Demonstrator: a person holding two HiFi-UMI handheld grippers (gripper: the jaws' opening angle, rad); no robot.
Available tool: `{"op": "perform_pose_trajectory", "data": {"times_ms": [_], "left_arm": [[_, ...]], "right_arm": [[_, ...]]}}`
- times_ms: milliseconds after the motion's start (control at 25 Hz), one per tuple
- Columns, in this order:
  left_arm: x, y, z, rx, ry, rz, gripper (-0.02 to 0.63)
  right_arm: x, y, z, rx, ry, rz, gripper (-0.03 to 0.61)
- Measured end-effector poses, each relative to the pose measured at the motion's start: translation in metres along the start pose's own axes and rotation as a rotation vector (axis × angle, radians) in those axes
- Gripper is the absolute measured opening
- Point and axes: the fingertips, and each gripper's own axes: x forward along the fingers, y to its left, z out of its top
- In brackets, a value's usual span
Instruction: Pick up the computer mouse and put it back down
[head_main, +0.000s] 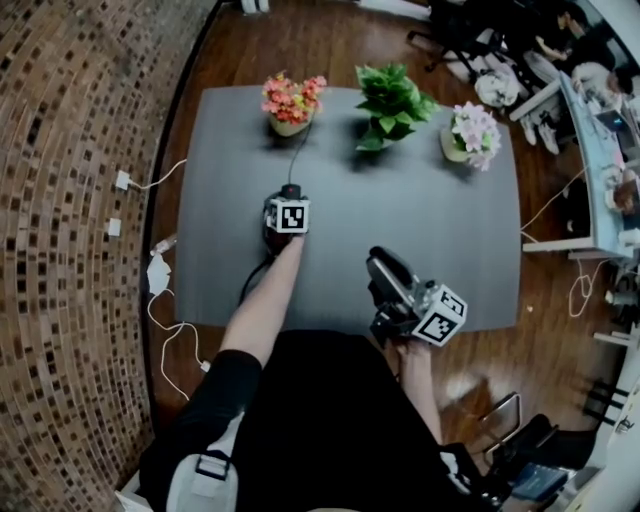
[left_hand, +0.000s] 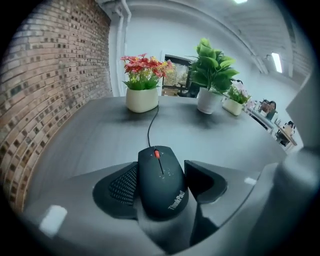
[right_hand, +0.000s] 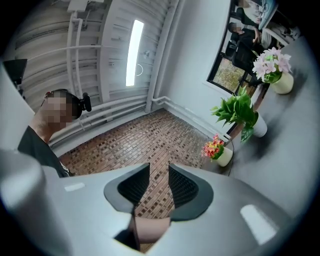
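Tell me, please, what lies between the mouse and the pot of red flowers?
Only the mouse's cable, running over bare table toward the pot; the left gripper view shows it.

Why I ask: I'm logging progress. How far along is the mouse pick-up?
Done: the left gripper is on the computer mouse, jaws seemingly pressing its sides. In hand: that grip, low at the grey table; whether the mouse is lifted or resting is unclear. Left: setting it down and letting go. The right gripper hangs idle, jaws apart, empty.
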Motion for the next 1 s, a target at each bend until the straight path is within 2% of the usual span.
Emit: {"op": "perform_pose_trajectory", "data": {"times_ms": [80,320,440,520,600,640,880,960,1000], "left_arm": [[0.005,0.001,0.002,0.024,-0.007,0.032,0.293],[0.016,-0.006,-0.013,0.053,0.034,0.04,0.293],[0.016,-0.005,-0.011,0.037,0.002,0.026,0.293],[0.016,-0.009,-0.011,0.034,-0.01,-0.017,0.295],[0.014,-0.012,-0.013,0.033,-0.009,-0.051,0.361],[0.01,-0.012,-0.014,0.027,-0.013,-0.059,0.374],[-0.031,0.003,-0.02,-0.005,-0.114,-0.049,0.393],[-0.054,0.013,-0.028,-0.048,-0.155,-0.031,0.394],[-0.066,0.018,-0.031,-0.094,-0.181,-0.034,0.393]], "right_arm": [[0.0,0.0,0.0,0.003,0.002,-0.004,0.092],[0.004,0.004,-0.002,0.002,0.013,0.001,0.092],[0.007,0.006,-0.003,0.001,0.023,0.013,0.092],[0.009,0.008,-0.003,0.003,0.024,0.022,0.094],[0.01,0.009,-0.003,0.003,0.026,0.028,0.092],[0.011,0.01,-0.003,0.002,0.028,0.029,0.092],[0.013,0.009,-0.003,0.009,0.031,0.054,0.092],[0.014,0.009,-0.004,0.012,0.032,0.061,0.092],[0.016,0.01,-0.005,0.012,0.034,0.067,0.092]]}}
